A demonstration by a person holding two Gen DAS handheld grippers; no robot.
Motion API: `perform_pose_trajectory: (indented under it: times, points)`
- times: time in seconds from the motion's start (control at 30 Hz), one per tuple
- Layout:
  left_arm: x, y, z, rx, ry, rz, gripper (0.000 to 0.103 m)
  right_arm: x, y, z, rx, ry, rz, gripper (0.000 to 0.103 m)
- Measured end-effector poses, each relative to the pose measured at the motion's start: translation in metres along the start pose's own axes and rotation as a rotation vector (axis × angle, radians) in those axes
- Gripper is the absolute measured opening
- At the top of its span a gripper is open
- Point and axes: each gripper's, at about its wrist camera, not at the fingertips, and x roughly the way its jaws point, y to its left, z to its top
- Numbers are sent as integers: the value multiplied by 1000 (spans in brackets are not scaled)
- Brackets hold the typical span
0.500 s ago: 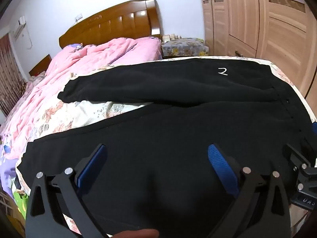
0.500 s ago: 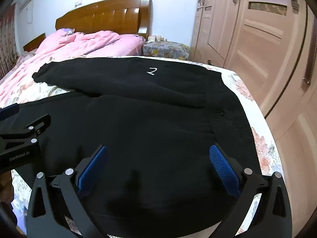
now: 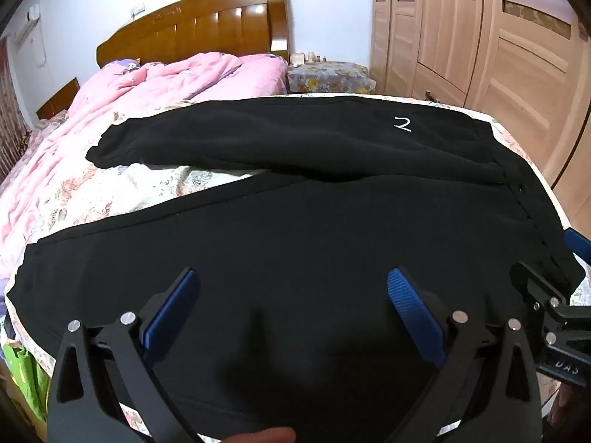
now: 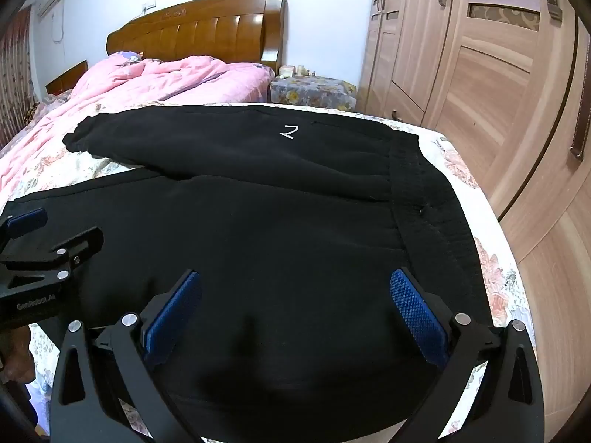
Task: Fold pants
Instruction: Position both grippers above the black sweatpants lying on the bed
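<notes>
- One pair of black pants (image 3: pixel 314 243) lay spread flat on the bed (image 3: pixel 122 195) — two legs splayed apart, the far leg running toward 10 o'clock; no fold looked made yet, so all folding remained.
- Two grippers hovered over the near leg: left gripper (image 3: pixel 293 295) and right gripper (image 4: pixel 295 295), jaws wide, apparently holding nothing.
- One pink quilt (image 3: pixel 162 85) lay at 11 o'clock.

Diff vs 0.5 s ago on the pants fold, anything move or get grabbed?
Barely. Both claws, left and right, crept slightly forward over the near leg of the black pants; nothing was gripped or released. Jaws remain wide open and empty. The pants lie spread as before on the floral sheet, legs apart, white mark facing up; pink quilt unchanged.
</notes>
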Motion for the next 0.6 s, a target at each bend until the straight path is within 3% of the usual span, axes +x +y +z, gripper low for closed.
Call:
perform_pose_trajectory:
  times: [0.2,0.47,0.6]
  points:
    - [-3,2,-4,-8,-5,21,101,1,-6,-1,9,4,9,99]
    - [5,3,-11,2,60,4,101,2,-12,-3,26,7,16,99]
    - [3,3,-15,22,41,14,101,1,-15,-4,34,7,18,99]
